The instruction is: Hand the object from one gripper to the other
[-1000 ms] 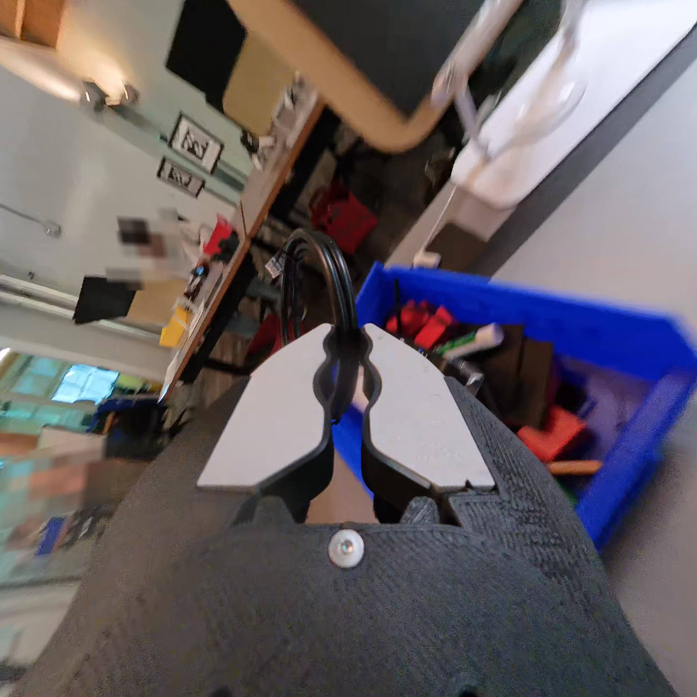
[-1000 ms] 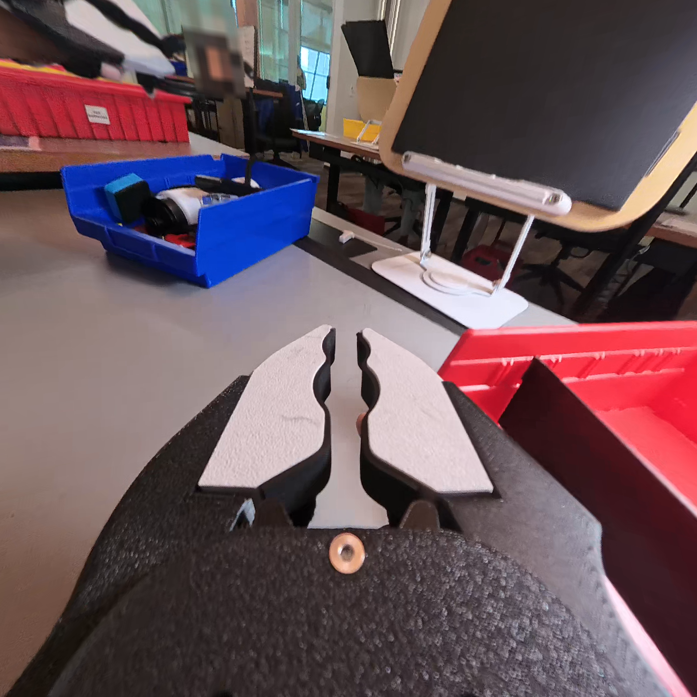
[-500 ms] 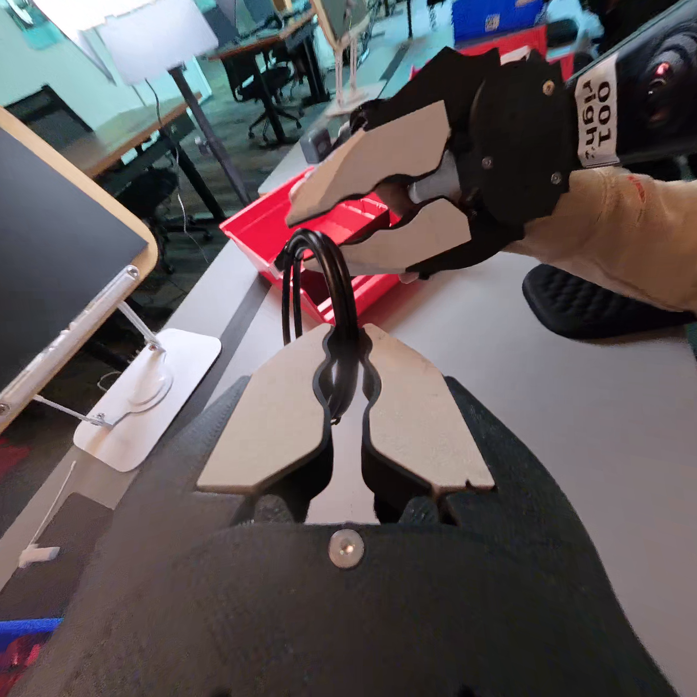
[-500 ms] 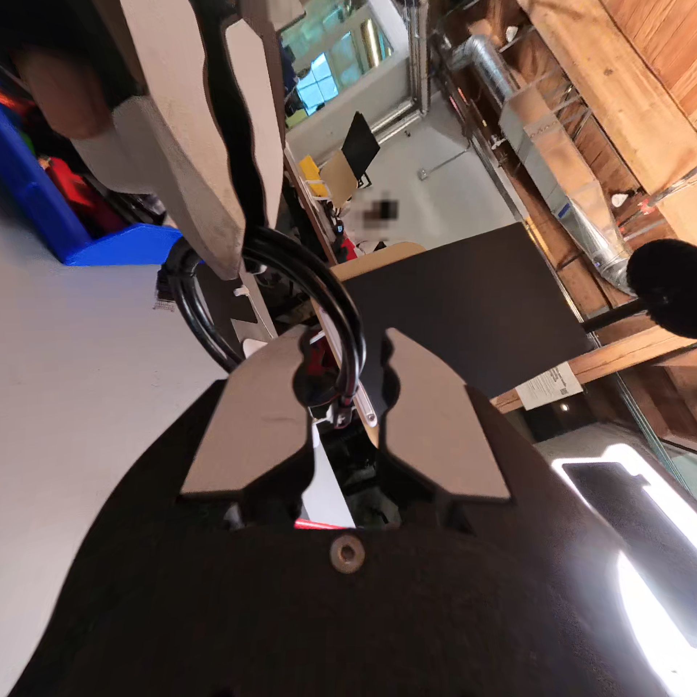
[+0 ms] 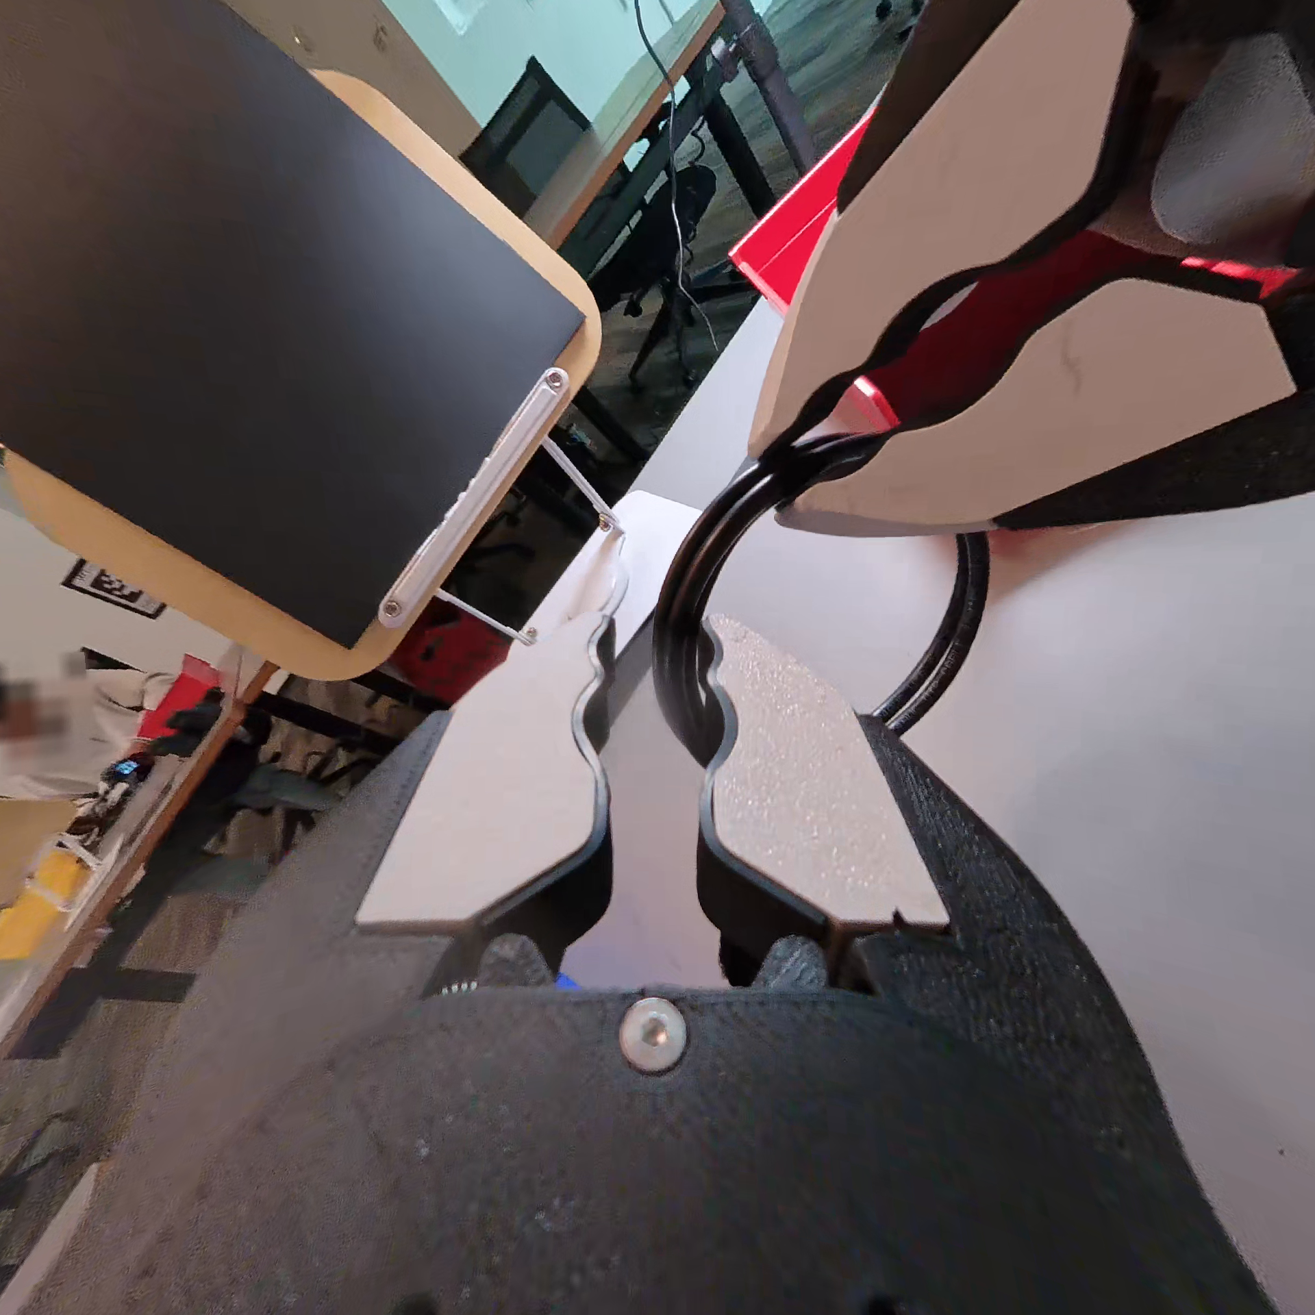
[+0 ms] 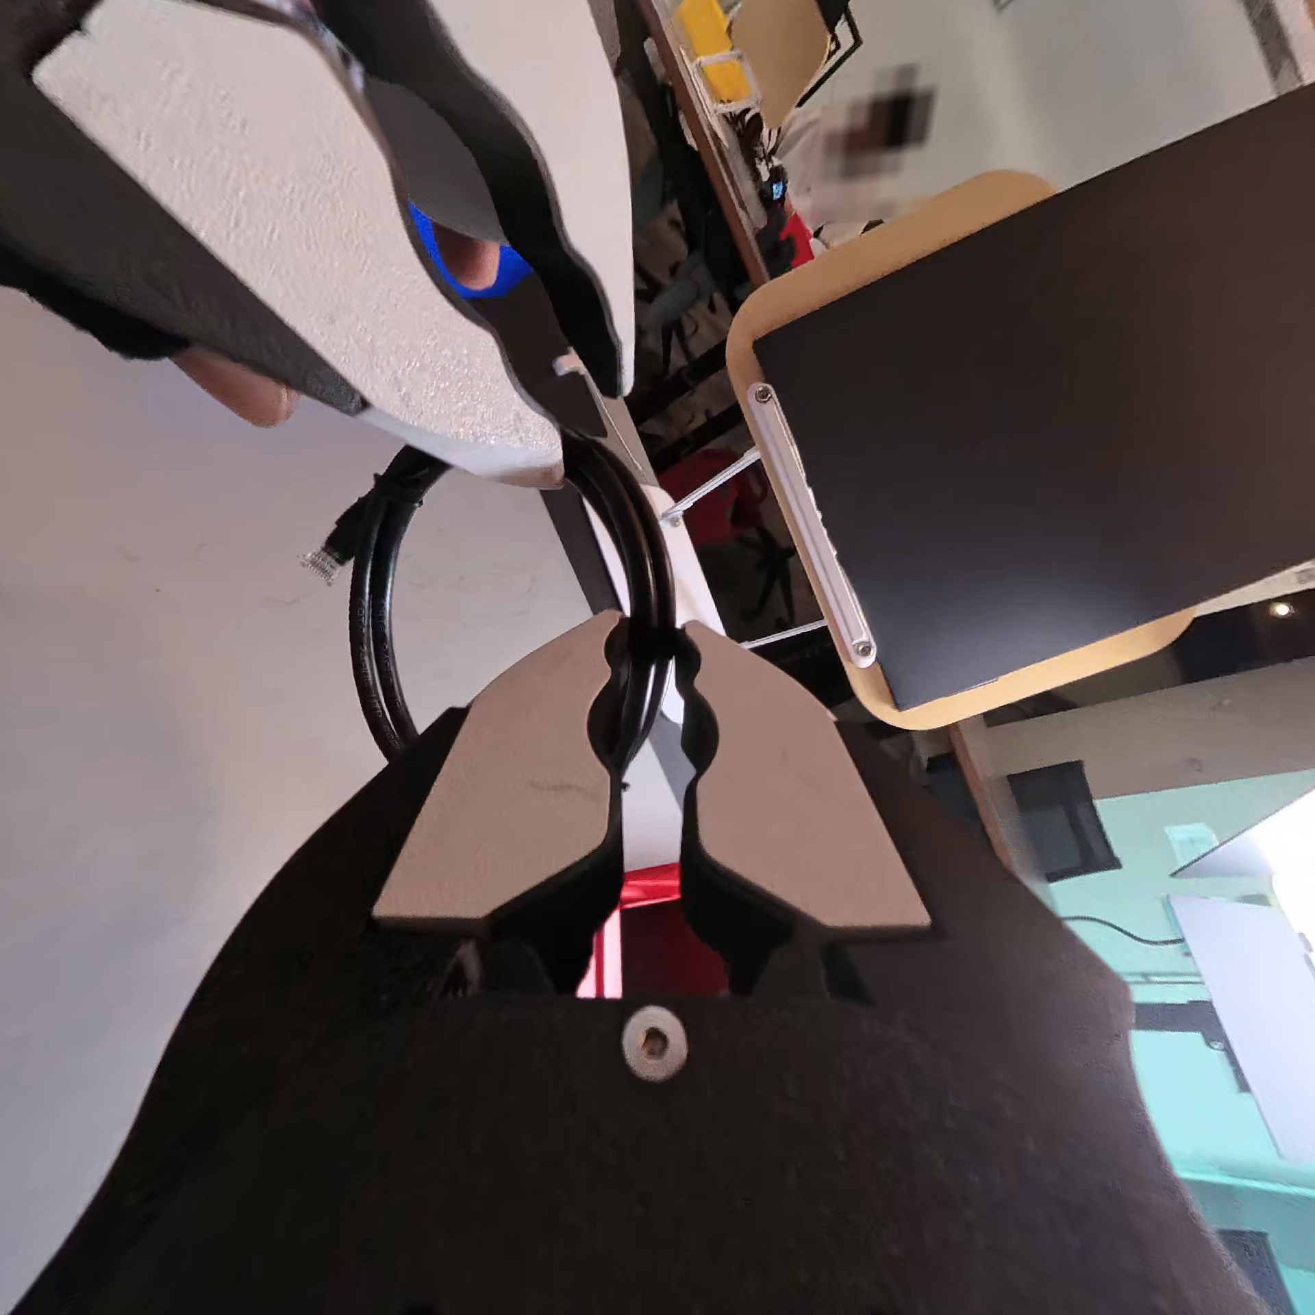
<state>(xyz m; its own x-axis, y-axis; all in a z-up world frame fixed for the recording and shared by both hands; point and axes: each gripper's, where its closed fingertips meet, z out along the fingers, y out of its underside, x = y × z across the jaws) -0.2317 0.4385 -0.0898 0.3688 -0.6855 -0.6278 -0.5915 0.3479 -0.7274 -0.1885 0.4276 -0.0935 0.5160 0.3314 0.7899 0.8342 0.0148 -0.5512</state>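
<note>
The right gripper (image 6: 651, 637) is clamped on a coiled black cable (image 6: 640, 541), pinching the loop between its fingertips. The left gripper (image 5: 658, 637) has parted since half a second ago; the cable only rests against one finger (image 5: 783, 747). Earlier the left gripper alone held it. The loop hangs between both grippers above the grey table (image 5: 1138, 711), its connector end (image 6: 324, 562) pointing sideways.

My left tongs (image 5: 655, 683) wear rough, grainy matt pads on coarse black printed plastic (layer lines show). The coiled cable (image 6: 644, 562) looks like smooth, slightly glossy black rubber. I see a matt pale tabletop (image 5: 1138, 711), a glossy red plastic bin (image 5: 797, 228), and a matt black board (image 5: 249, 320) with a brushed-metal rail.
</note>
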